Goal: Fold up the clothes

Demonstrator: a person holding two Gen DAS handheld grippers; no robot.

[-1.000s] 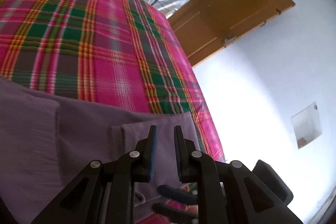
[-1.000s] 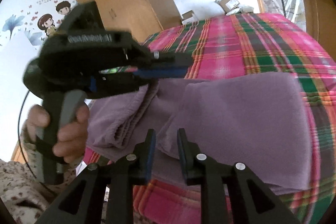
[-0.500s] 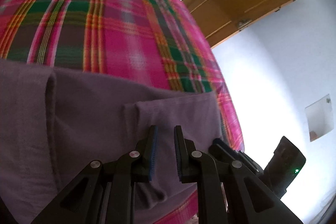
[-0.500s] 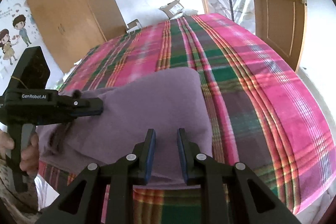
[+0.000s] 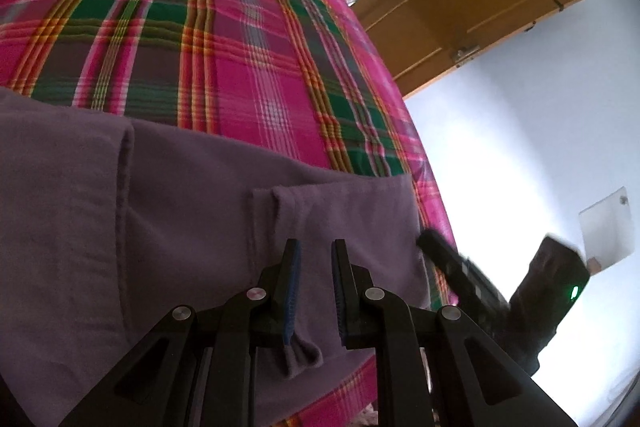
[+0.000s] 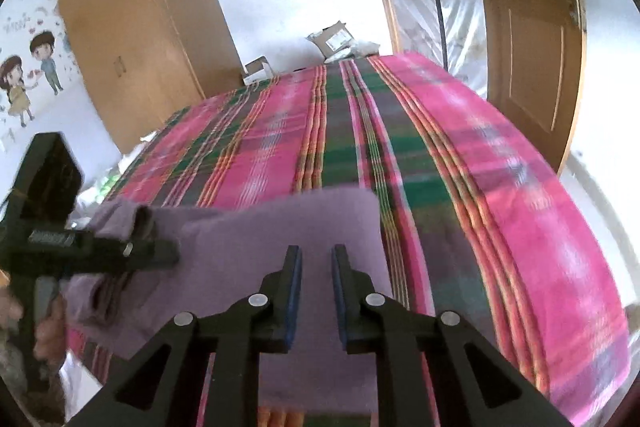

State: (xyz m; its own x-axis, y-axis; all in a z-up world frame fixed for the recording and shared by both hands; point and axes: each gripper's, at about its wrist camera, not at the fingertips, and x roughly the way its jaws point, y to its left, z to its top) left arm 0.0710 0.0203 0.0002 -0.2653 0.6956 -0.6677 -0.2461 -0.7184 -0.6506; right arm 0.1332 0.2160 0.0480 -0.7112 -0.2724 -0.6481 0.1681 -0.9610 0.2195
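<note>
A purple garment [image 5: 192,227] lies folded across the near end of a bed with a pink and green plaid cover [image 5: 240,47]. My left gripper [image 5: 316,267] hovers low over its folded layers, jaws slightly apart; a small fold of cloth [image 5: 302,359] lies beneath them. In the left wrist view, my right gripper [image 5: 440,251] shows at the garment's right edge. My right gripper [image 6: 316,267] is open above the flat right part of the garment [image 6: 280,227], holding nothing. The left gripper [image 6: 160,255], held by a hand [image 6: 44,339], sits at the garment's bunched left end.
The plaid bed [image 6: 440,167] stretches away behind the garment. A wooden door [image 6: 528,47] stands at the right and a wooden wardrobe [image 6: 140,39] at the back left. Cardboard boxes [image 6: 336,39] lie beyond the bed's far end.
My right gripper has swung right, from the garment's bunched left end to its flat right part. My left gripper has come down from mid-air to the bunched end. The garment lies flatter.
</note>
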